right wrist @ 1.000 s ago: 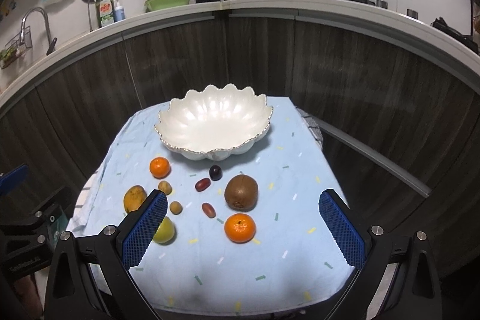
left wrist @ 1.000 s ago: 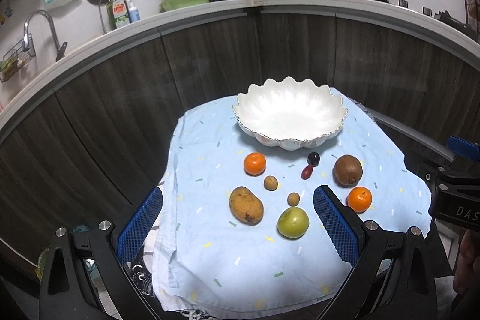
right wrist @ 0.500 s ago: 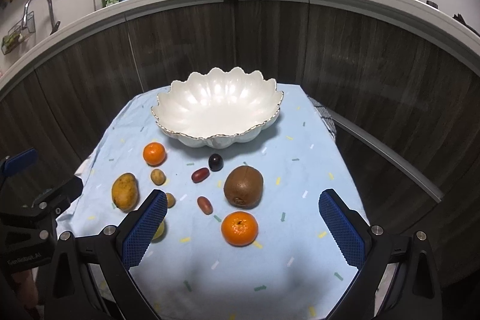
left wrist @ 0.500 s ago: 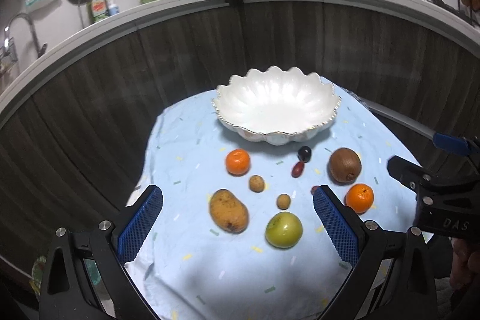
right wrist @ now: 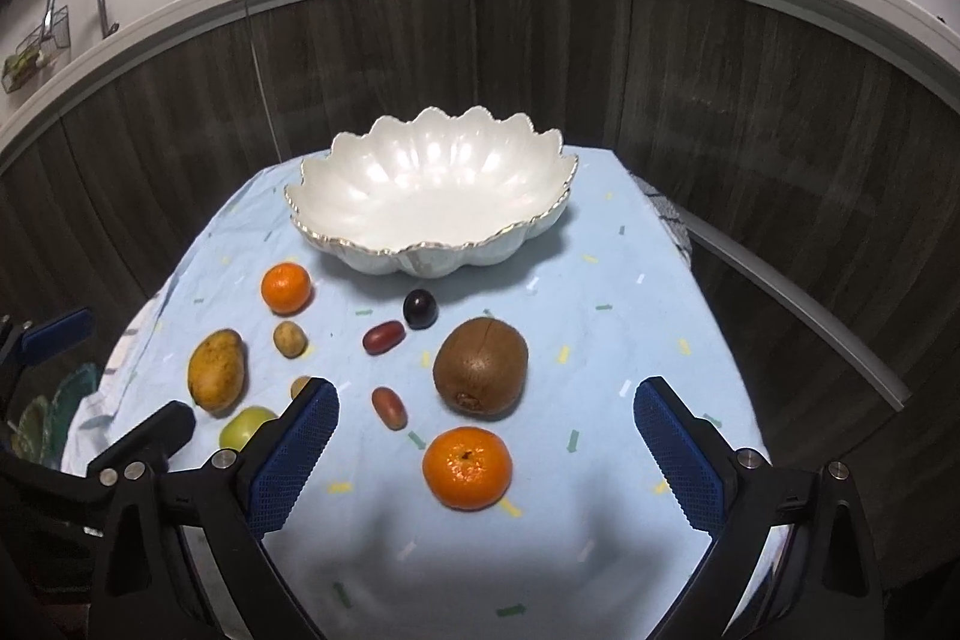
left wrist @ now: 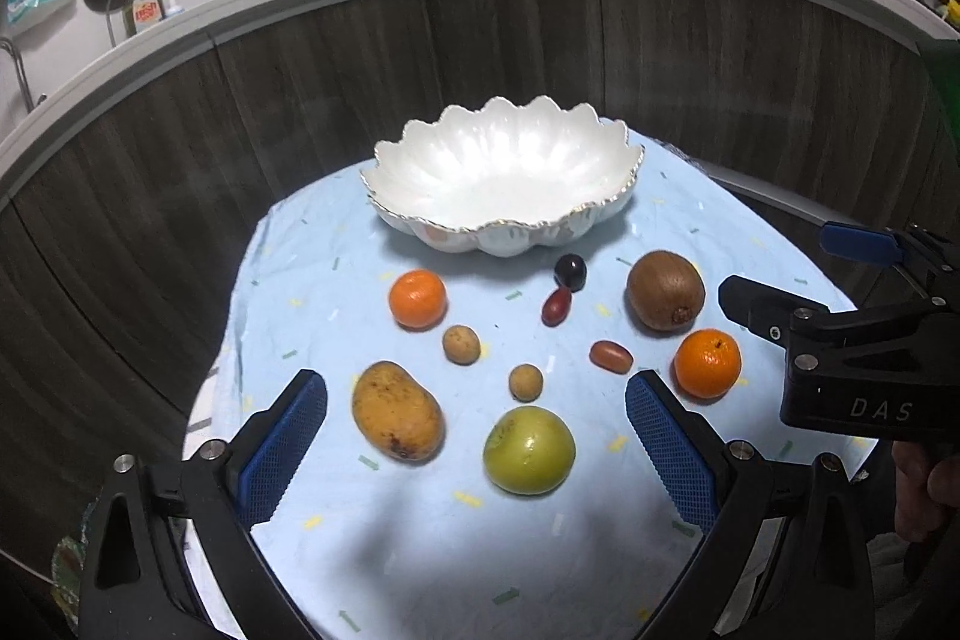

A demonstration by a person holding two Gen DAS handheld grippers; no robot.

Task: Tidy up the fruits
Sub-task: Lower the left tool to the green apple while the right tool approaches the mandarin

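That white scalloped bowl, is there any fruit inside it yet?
No. The white bowl shows only its bare, glossy inside in both views. All the fruit lies on the blue cloth in front of it. The near rim hides a thin strip of its floor.

Left gripper (left wrist: pixel 477 427) jaws wide apart, nothing held, above the blue cloth (left wrist: pixel 420 550). Mango (left wrist: pixel 396 411) and green apple (left wrist: pixel 529 449) sit between its pads. White scalloped bowl (left wrist: pixel 504 220) beyond, no fruit in it. Right gripper (left wrist: pixel 852 316) at right edge, near kiwi (left wrist: pixel 665 290) and tangerine (left wrist: pixel 707 363).
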